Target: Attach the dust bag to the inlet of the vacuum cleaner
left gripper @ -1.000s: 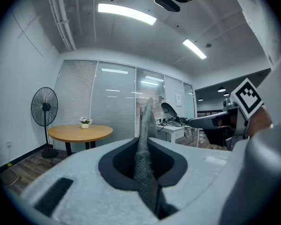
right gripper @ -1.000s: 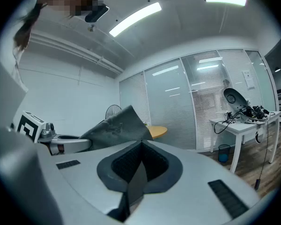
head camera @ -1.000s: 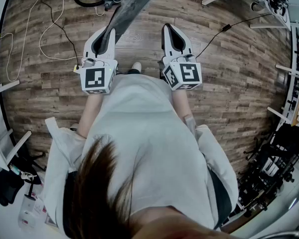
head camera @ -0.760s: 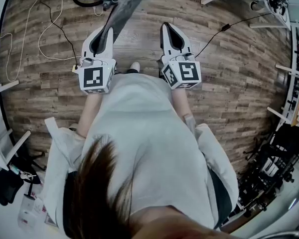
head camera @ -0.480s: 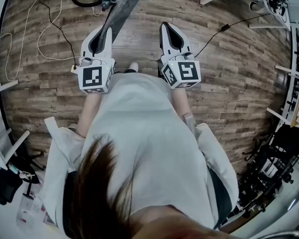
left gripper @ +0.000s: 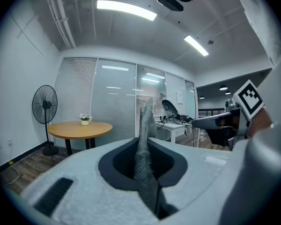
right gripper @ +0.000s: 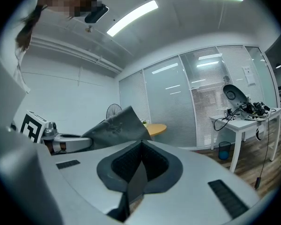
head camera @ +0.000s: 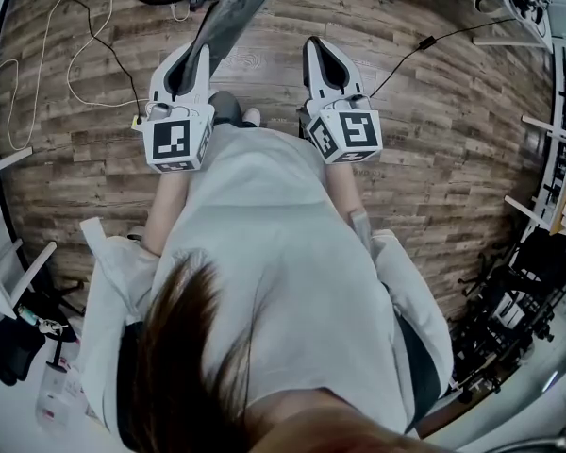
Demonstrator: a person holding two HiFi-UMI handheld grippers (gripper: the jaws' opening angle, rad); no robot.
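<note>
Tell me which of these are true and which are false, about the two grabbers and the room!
1. The left gripper pinches the grey dust bag. True.
2. The right gripper holds the bag too. False: its jaws are shut with nothing between them, and it is apart from the bag.
3. The floor is made of wooden planks. True.
4. A laptop sits on the round table. False: only a small plant pot stands on it.
5. A fan stands next to the round table. True.
</note>
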